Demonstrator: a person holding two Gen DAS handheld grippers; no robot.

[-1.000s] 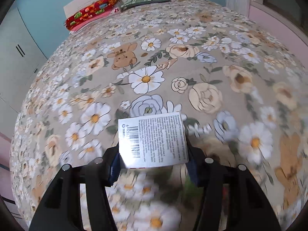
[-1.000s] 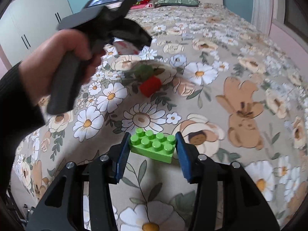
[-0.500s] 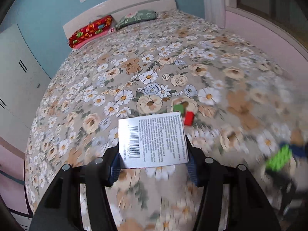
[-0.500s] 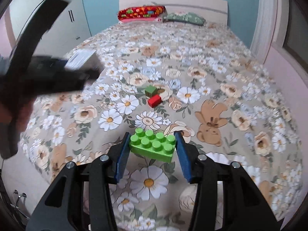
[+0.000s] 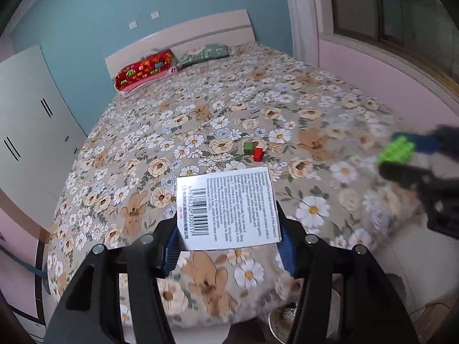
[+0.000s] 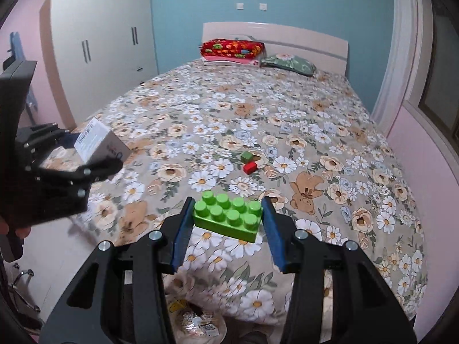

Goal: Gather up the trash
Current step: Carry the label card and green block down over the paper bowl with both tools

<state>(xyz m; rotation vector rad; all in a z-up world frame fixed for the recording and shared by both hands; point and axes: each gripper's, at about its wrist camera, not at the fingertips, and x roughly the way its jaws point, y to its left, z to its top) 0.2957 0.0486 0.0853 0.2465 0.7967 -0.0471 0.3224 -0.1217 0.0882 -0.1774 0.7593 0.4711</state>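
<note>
Left hand-held gripper [image 5: 229,240] clamping white box [image 5: 228,207], right hand-held gripper [image 6: 228,223] clamping green brick [image 6: 229,218], bag of wrappers [image 6: 198,325] below.

A home bedroom: floral-covered bed [image 6: 287,120], pillows [image 6: 232,49], headboard [image 6: 301,40], white wardrobe [image 6: 100,43].

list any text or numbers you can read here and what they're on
Barcode digits on the white box held by the left gripper: partly legible, roughly "6 938230 300017", not certain.
Fine print beside the barcode: too small to read.
Blue mark on the box's side in the right wrist view: blurred.
Wrappers in the bin below the bed: print unreadable.
Green brick in the right gripper: no text.
</note>
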